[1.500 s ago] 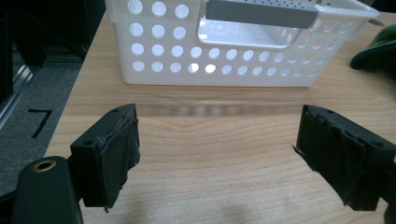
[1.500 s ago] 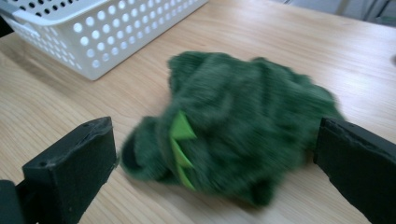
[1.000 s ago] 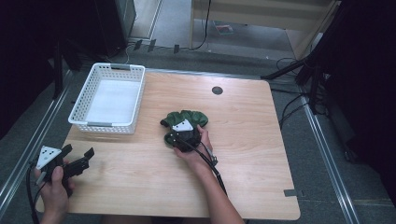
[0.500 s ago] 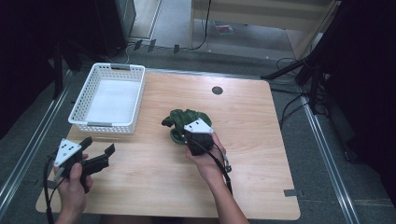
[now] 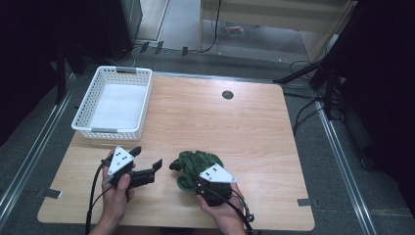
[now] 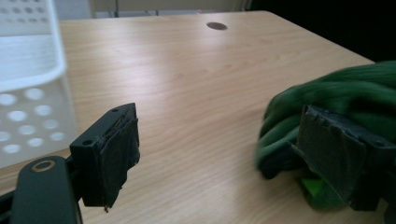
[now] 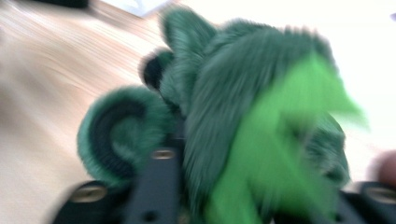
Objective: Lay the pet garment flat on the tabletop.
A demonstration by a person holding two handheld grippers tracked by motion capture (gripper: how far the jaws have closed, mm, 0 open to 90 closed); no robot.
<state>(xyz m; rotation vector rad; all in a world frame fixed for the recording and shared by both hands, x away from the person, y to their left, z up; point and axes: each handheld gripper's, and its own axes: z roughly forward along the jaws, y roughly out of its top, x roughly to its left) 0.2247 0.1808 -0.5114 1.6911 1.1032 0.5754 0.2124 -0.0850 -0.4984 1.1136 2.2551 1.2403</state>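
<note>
A green plush toy [image 5: 195, 163] lies near the table's front edge, and my right gripper [image 5: 196, 180] is shut on its near side. In the right gripper view the blurred toy [image 7: 243, 116] fills the space between the black jaws of the right gripper [image 7: 261, 196]. Those jaws have just been opening, with the plush still between them. My left gripper [image 5: 146, 157] stands open just left of the toy, with nothing between its jaws. In the left gripper view its right jaw is close against the plush [image 6: 336, 88], and bare table shows across the left gripper [image 6: 224, 149].
A white perforated basket [image 5: 110, 129] stands at the back left of the wooden table [image 5: 235, 127], with its corner [image 6: 28, 60] beside my left jaw. A dark round hole [image 5: 227, 94] sits near the far edge. Cables and stands lie on the floor beyond.
My right gripper has pulled the green plush from the table's middle toward the front edge. My left gripper has moved right from the table's left edge to just beside the toy.
</note>
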